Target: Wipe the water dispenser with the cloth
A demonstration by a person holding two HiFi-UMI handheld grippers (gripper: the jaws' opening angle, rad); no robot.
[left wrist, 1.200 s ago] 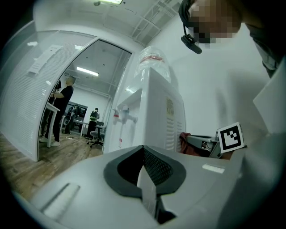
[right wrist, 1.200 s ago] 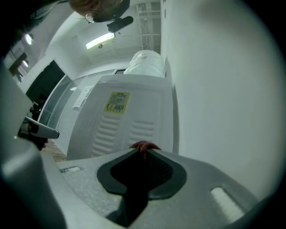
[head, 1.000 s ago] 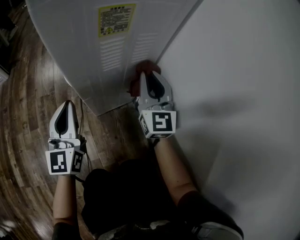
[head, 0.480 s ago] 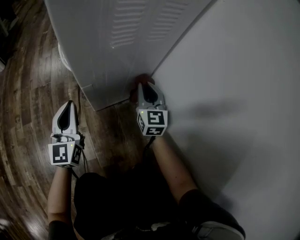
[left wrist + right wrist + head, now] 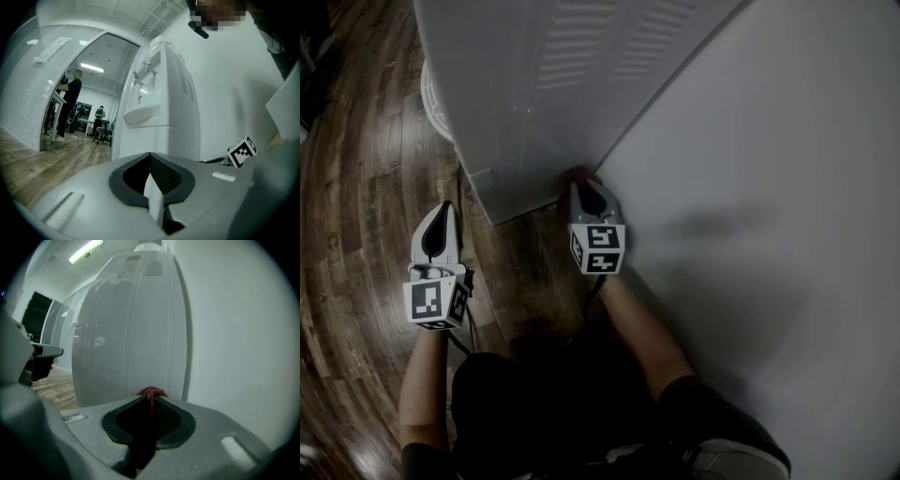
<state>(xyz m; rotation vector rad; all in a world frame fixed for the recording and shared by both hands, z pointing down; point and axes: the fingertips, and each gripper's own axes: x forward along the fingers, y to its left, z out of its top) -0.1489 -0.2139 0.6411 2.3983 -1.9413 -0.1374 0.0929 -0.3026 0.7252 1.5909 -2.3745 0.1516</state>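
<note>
The white water dispenser (image 5: 553,84) stands against the wall, its vented panel facing me. My right gripper (image 5: 581,186) is low at the dispenser's bottom corner next to the wall, shut on a red cloth (image 5: 574,175). In the right gripper view the red cloth (image 5: 150,392) bunches out of the shut right gripper (image 5: 151,398), close to the dispenser's smooth panel (image 5: 131,333). My left gripper (image 5: 442,208) hangs over the floor to the left, shut and holding nothing. The left gripper view shows the left gripper (image 5: 150,155) shut, and the dispenser's front with its taps (image 5: 145,70).
A white wall (image 5: 769,187) runs along the right. Dark wooden floor (image 5: 366,187) lies to the left. A round white object (image 5: 434,98) sits beside the dispenser. A black cable (image 5: 469,323) trails by the left gripper. People (image 5: 70,101) stand far off in the room.
The right gripper with the cloth has slid down the dispenser's panel to its bottom edge. The yellow label has passed out of view. The left gripper has barely moved.
</note>
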